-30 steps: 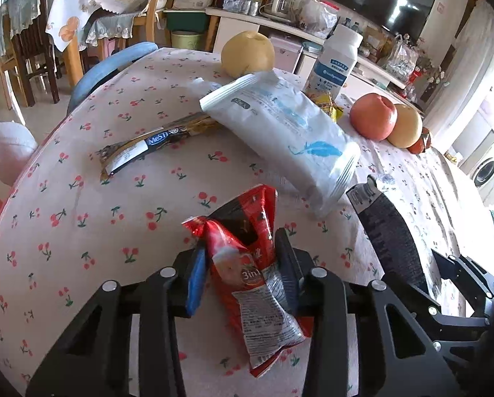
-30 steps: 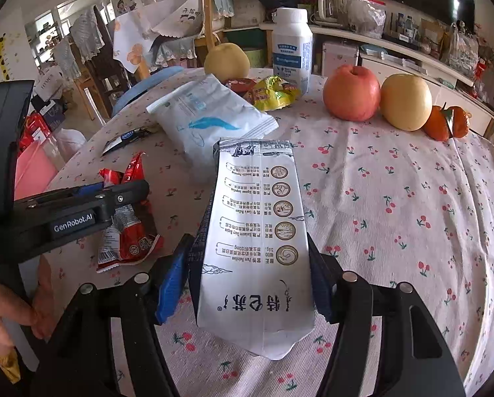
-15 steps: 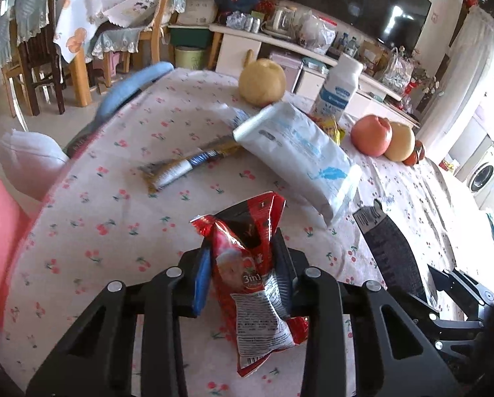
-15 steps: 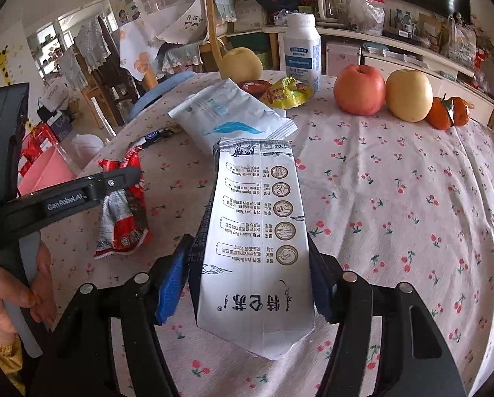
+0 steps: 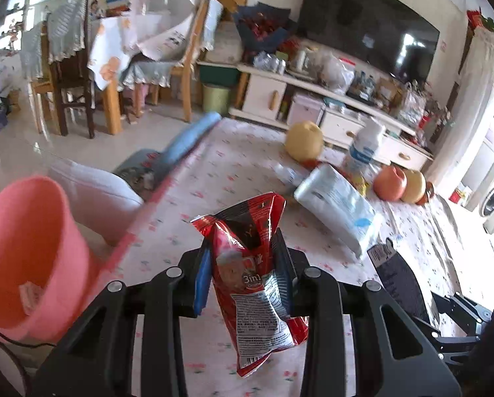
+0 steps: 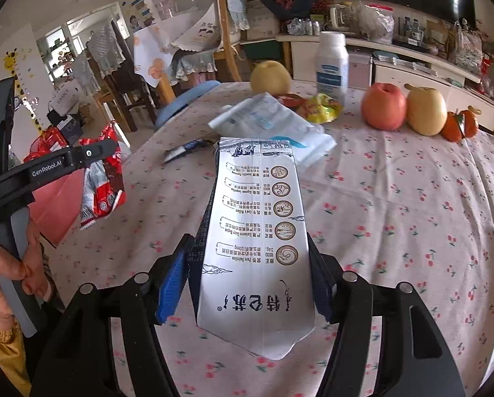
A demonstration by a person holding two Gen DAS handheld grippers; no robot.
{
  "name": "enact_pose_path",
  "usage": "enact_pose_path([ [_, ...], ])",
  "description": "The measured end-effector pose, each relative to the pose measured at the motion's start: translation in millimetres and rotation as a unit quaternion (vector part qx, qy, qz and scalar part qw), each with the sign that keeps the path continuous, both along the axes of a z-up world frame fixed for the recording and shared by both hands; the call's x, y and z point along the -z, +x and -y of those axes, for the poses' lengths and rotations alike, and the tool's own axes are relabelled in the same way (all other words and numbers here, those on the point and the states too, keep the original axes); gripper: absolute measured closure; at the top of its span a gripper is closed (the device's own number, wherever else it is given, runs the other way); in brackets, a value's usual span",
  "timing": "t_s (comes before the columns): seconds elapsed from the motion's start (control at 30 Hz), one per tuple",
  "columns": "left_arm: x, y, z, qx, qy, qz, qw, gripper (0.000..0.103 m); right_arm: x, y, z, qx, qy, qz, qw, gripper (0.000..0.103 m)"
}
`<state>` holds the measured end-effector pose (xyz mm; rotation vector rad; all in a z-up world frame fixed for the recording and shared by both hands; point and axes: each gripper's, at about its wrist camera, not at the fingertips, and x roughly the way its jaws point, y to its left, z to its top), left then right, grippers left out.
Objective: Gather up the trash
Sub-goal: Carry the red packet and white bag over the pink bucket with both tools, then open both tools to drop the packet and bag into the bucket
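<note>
The pink bin (image 5: 25, 248) sits off the table edge (image 5: 167, 185), so I'd get the left gripper (image 5: 243, 264), pinching the red sachet (image 5: 257, 284), right over its mouth before letting go. The right gripper (image 6: 247, 278) is clamped on the white milk carton (image 6: 257, 238) above the tablecloth, so it can follow after

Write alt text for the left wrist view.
The left claw is shut on a red snack wrapper, held above a floral-clothed table. A pink bin stands off the table's edge at left; a white pouch, bottle and fruit lie beyond.
</note>
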<state>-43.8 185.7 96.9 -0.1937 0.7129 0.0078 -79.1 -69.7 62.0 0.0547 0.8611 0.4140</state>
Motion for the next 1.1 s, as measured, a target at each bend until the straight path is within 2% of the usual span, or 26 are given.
enact_pose_path([
  [0.27,-23.1,-14.8,-58.8,-0.061,0.001,0.030,0.9977,0.068,-20.8,-3.6,-51.0,-0.036,0.009,0.014,0.999,0.039],
  [0.5,-31.3,-25.0,-114.1,-0.125,0.001,0.037,0.9914,0.068,-39.8,-2.3,-112.3,-0.085,0.010,0.028,0.996,0.039],
  [0.8,-33.3,-36.5,-185.4,-0.213,0.018,0.030,0.9765,0.068,-58.3,1.4,-203.6,-0.157,0.001,0.045,0.987,0.039],
  [1.1,-25.4,-42.1,-228.6,-0.261,0.031,0.009,0.9647,0.068,-53.2,4.4,-295.0,-0.223,-0.020,0.046,0.973,0.039],
])
